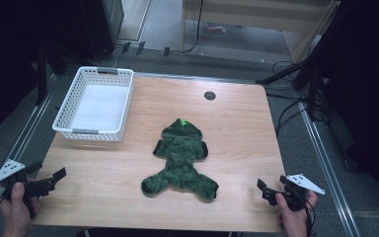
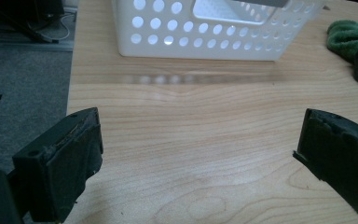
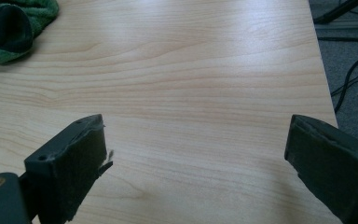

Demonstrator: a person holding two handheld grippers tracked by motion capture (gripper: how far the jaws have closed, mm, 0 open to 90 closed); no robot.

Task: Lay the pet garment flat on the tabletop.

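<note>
Pale wood-grain tabletop (image 1: 128,168) carries all items, with grey floor around it. At the far left of the tabletop stands a white perforated basket (image 1: 94,103), upright; in the left claw view its holed wall (image 2: 200,42) sits ahead of my jaws, apart from them.

My left claw (image 1: 49,178) hovers at the near left corner of the tabletop, held in my left hand (image 1: 16,205). Its jaws stand wide apart with bare wood between them; it grips nothing.

A green fleece garment (image 1: 181,160) lies flat near the middle of the tabletop, hood end toward the far edge, two dark-cuffed legs toward me. It lies to the right of the basket, not touching it, and well apart from both claws. One cuffed edge appears at the upper right of the left claw view (image 2: 354,44) and at the upper left of the right claw view (image 3: 14,28).

My right claw (image 1: 271,190) hovers at the near right corner, held in my right hand (image 1: 293,215). Its jaws are also spread wide over bare wood, holding nothing.
</note>
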